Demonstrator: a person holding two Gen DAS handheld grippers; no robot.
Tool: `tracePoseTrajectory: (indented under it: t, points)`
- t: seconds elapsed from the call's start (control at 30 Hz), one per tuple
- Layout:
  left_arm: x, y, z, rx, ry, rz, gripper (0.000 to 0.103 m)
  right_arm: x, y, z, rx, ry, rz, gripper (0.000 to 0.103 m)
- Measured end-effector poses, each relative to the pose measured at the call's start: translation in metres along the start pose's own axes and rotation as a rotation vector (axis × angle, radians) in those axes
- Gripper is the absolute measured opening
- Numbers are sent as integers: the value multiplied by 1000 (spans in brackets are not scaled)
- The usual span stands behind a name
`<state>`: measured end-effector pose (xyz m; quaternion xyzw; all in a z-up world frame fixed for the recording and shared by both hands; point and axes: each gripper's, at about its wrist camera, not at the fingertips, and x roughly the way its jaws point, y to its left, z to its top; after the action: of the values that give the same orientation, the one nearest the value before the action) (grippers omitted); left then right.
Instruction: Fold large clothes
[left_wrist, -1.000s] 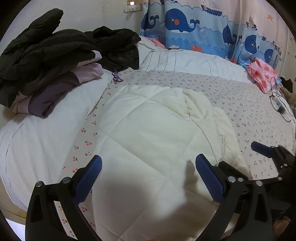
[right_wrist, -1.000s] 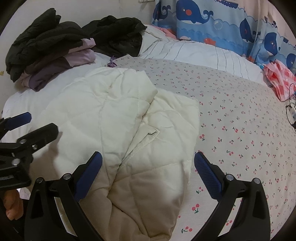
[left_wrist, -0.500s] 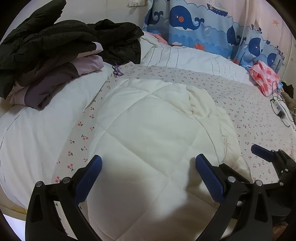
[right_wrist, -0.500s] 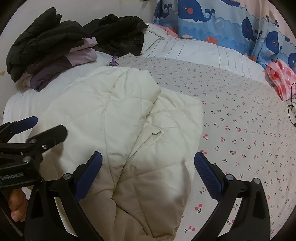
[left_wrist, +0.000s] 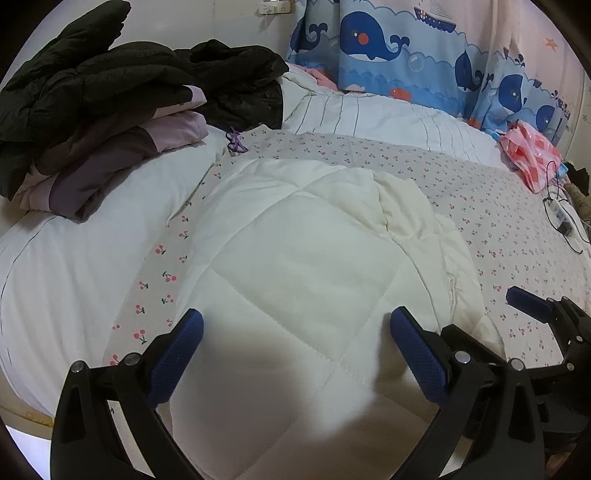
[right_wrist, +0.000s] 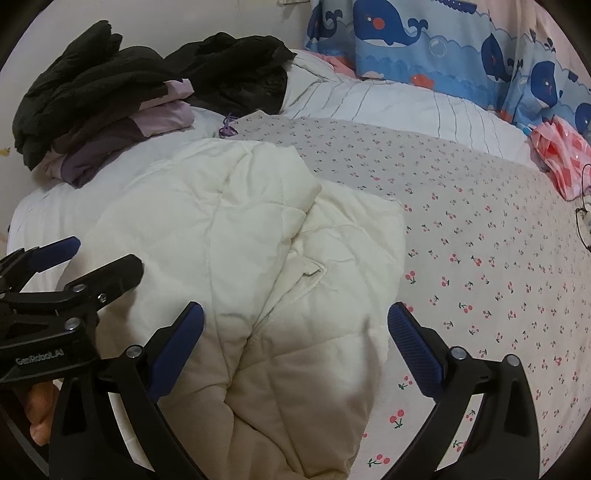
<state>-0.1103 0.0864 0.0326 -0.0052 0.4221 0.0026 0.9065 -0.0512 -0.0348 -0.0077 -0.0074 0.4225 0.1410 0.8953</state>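
1. While both grippers hung with jaws apart and nothing between them, the white quilted coat (left_wrist: 295, 266) lay directly under and ahead of the left gripper (left_wrist: 295, 354), on the bed (left_wrist: 517, 221).
2. From the right gripper (right_wrist: 295, 343) the coat (right_wrist: 229, 258) spread ahead and leftward, its long axis running away from the person; the folded edge sat nearer this gripper, so it seemed better placed to take it.
3. Farther back, a pile of dark and lilac clothes (left_wrist: 103, 122) rested by the wall, well apart; no container showed.
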Motion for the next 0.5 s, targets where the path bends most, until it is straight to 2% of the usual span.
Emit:
tracePoseTrajectory:
  t: [0.27,0.43,0.5]
  points:
    - [-4,7,1,-36,-34,-50,97,3,0,-3,11,14,11,96]
    - [-9,-6,-1,36,-74,29,97,-1,-1,-2,24,-7,27,96]
    - [-10,-8,-1,49,-81,44,97,-3,0,-3,13,-16,7,96]
